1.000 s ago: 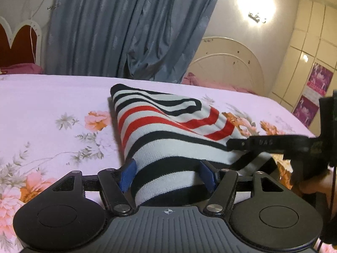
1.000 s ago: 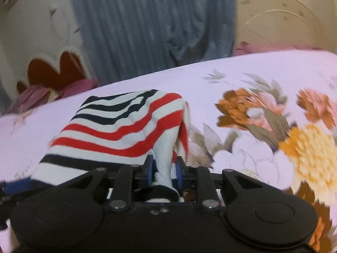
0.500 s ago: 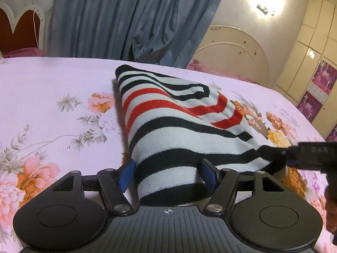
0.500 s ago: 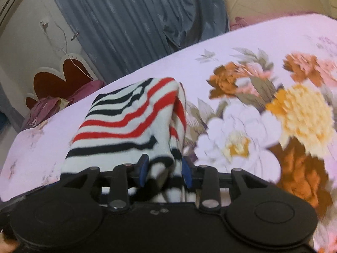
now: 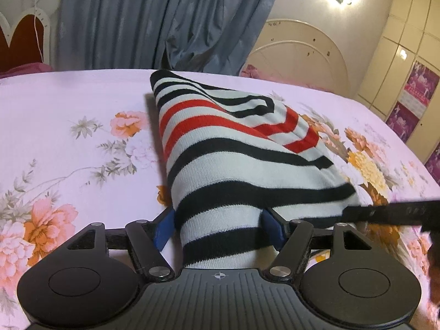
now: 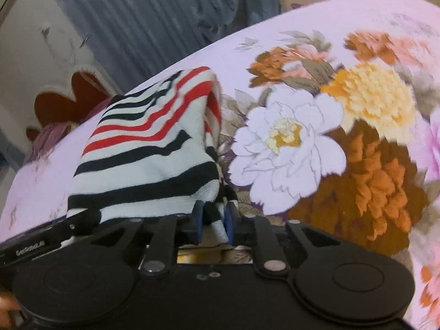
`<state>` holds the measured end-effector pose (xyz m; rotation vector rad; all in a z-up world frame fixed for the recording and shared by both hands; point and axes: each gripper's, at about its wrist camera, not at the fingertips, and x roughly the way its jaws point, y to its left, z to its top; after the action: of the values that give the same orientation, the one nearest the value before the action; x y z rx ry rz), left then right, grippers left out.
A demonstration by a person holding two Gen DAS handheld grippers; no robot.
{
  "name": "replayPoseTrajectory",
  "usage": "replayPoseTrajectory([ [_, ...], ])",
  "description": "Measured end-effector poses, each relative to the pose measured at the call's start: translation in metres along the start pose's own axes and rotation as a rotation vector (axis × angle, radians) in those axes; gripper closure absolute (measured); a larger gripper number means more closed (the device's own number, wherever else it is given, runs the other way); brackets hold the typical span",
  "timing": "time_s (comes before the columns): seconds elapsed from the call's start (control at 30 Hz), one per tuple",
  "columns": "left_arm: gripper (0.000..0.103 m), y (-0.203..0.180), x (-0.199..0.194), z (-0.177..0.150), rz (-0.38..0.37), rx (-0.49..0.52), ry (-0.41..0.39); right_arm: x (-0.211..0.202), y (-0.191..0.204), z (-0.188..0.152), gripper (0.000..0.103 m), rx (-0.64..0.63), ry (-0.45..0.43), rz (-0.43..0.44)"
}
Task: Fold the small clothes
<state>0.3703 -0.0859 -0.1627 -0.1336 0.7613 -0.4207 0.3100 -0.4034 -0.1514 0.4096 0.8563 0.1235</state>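
Note:
A small knit garment (image 5: 233, 165) with black, red and white stripes lies folded on the floral bed sheet (image 5: 68, 126). Its near end rises between the blue pads of my left gripper (image 5: 218, 228), which stand wide apart and press on both sides of the thick bundle. In the right wrist view the garment (image 6: 143, 165) sits to the left. My right gripper (image 6: 213, 220) is closing its jaws on the garment's near right corner, with a narrow fold of fabric pinched between the pads. The right gripper's finger shows as a black bar (image 5: 390, 211) beside the garment's right edge.
Pink sheet with large flowers (image 6: 288, 143) spreads to the right of the garment. Grey-blue curtains (image 5: 154, 19) hang behind the bed. A cream headboard (image 5: 297, 52) stands at the far right and a red heart-shaped one (image 5: 19, 41) at the far left.
My right gripper shifted along the garment's right edge to its near corner, rolled, loosened, then pinched the fabric again. The left gripper kept its hold and barely moved.

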Motion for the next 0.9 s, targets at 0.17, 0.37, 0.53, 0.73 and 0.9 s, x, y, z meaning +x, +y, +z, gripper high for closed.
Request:
replayPoseTrajectory([
  [0.17, 0.036, -0.005, -0.005, 0.0, 0.013, 0.016, 0.001, -0.022, 0.009, 0.023, 0.069, 0.029, -0.104, 0.04],
  [0.37, 0.036, -0.01, -0.03, 0.012, -0.004, 0.012, -0.064, -0.008, 0.045, 0.053, 0.072, -0.141, -0.176, -0.007],
  [0.53, 0.036, -0.019, -0.018, 0.041, -0.016, 0.013, -0.107, 0.025, 0.066, 0.075, 0.076, -0.237, -0.19, -0.048],
  [0.73, 0.036, -0.014, 0.021, 0.059, 0.006, 0.028, -0.127, 0.067, 0.084, 0.092, 0.079, -0.307, -0.172, -0.085],
  [0.9, 0.036, -0.01, 0.033, 0.044, 0.041, 0.096, -0.1, 0.097, 0.096, 0.085, 0.079, -0.469, -0.176, -0.182],
])
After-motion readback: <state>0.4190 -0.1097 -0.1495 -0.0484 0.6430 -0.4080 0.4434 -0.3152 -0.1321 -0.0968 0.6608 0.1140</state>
